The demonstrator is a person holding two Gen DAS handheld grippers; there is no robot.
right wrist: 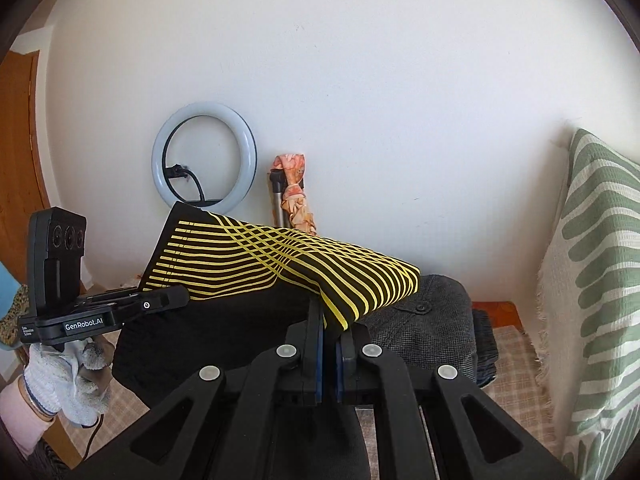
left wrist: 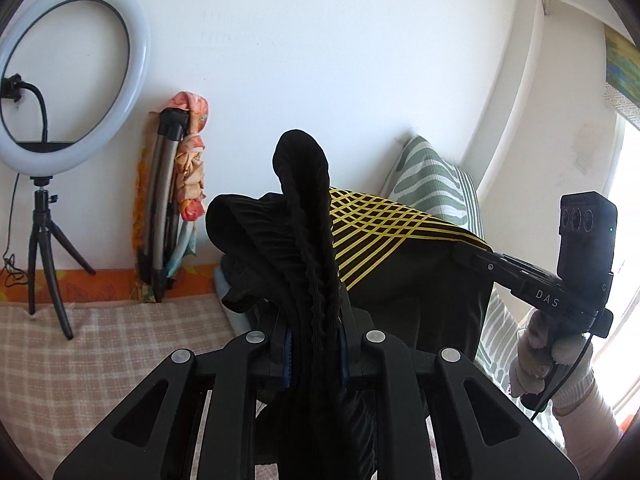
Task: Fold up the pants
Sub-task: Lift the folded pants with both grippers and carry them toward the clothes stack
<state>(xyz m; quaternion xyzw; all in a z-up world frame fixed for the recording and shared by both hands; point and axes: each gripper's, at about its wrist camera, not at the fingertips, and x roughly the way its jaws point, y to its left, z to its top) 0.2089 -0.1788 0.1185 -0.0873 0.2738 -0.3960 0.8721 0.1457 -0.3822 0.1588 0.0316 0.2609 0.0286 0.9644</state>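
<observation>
Aloft, the black pants with yellow lattice stripes (right wrist: 280,256) hang stretched above the beige checked bedcover (left wrist: 100,360), the left gripper (left wrist: 314,344) clamped on the bunched elastic waistband (left wrist: 312,248), the right gripper (right wrist: 330,344) pinching the far edge; the garment's long axis runs between them.

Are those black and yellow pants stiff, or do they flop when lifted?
Probably floppy: the pants sag between the left gripper and right gripper. Likely stretchy too, judging by the bunched, ribbed waistband. They look light.
</observation>
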